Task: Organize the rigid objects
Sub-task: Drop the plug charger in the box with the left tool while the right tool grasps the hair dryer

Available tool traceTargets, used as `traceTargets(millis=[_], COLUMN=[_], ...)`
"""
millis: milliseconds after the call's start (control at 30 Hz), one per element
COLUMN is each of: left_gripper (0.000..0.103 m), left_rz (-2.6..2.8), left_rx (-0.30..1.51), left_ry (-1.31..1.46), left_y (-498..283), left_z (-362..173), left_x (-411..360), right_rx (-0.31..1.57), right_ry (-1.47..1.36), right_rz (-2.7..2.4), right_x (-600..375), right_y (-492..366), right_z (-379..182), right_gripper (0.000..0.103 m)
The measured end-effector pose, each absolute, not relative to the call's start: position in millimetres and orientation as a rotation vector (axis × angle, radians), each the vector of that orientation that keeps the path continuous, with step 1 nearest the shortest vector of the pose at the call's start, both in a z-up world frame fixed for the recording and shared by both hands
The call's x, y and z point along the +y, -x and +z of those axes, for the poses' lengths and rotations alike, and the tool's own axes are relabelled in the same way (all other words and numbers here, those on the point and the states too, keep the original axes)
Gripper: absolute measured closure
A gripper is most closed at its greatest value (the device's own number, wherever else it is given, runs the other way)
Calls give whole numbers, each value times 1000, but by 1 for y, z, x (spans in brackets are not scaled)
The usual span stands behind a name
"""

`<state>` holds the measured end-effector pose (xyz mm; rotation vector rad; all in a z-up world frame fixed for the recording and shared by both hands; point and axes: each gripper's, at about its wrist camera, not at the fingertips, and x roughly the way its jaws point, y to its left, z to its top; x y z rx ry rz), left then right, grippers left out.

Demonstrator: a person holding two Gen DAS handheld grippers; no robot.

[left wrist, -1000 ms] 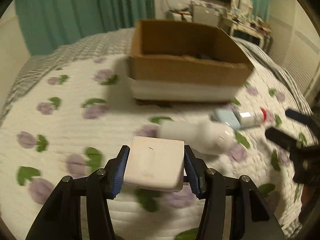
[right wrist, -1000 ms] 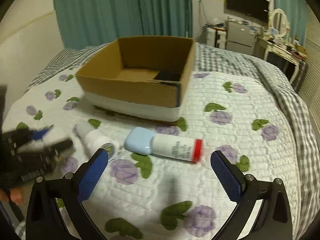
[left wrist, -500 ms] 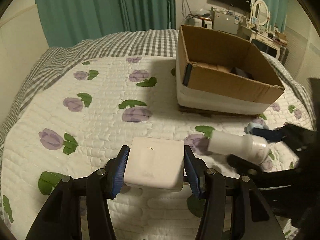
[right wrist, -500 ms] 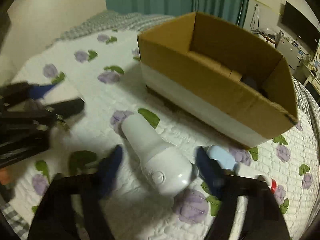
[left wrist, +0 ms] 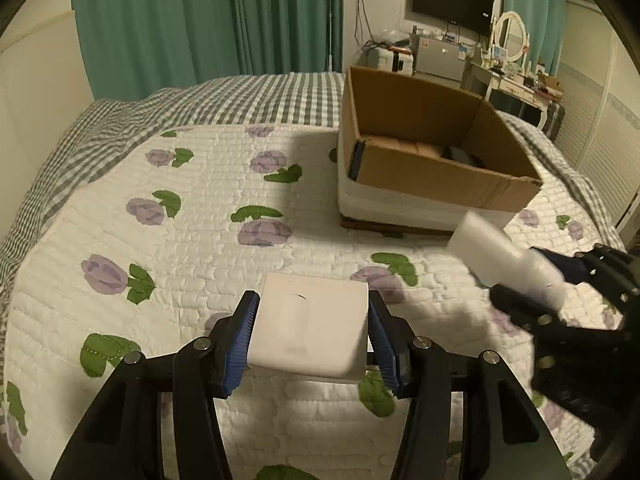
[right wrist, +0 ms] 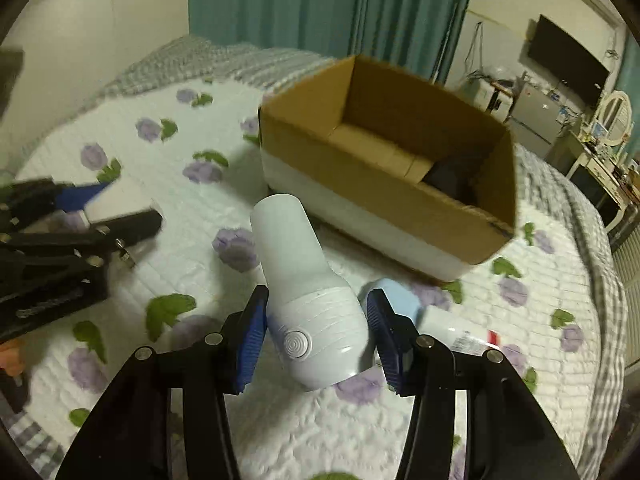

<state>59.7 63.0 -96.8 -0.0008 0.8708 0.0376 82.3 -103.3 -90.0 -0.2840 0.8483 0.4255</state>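
My left gripper (left wrist: 312, 340) is shut on a flat white block (left wrist: 310, 332) and holds it above the quilt. My right gripper (right wrist: 316, 332) is shut on a white bottle-shaped device (right wrist: 308, 296) with a round button, lifted off the bed; it shows at the right of the left wrist view (left wrist: 504, 260). An open cardboard box (left wrist: 436, 184) with a white lower band stands beyond both, also in the right wrist view (right wrist: 384, 184), with dark items inside. A white tube with a light blue cap (right wrist: 432, 312) lies on the quilt behind my right fingers.
The bed has a white quilt with purple flowers (left wrist: 200, 240) over a grey checked cover (left wrist: 120, 132). Green curtains, a TV and a dresser (left wrist: 516, 80) stand at the back. The left gripper shows at the left of the right wrist view (right wrist: 60, 240).
My right gripper moved from open over the tube to the white device, closed on it and lifted it. My left gripper kept the white block and swung left, away from the box.
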Motion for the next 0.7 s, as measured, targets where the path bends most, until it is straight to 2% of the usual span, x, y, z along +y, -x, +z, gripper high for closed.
traceTargets(millis=[233, 467, 700], left_gripper=[49, 49, 49], left_rz=[-35, -61, -52], left_rx=[790, 662, 672], left_ry=[-3, -40, -86], left_y=[-62, -112, -192], left_z=[-51, 11, -4], left_x=[38, 17, 6], right_rx=[746, 611, 574], right_ry=[239, 240, 179], right_rz=[382, 355, 333], right_x=[-138, -154, -159], right_y=[-76, -122, -199], right_z=[-30, 33, 40], right_gripper=[53, 53, 53])
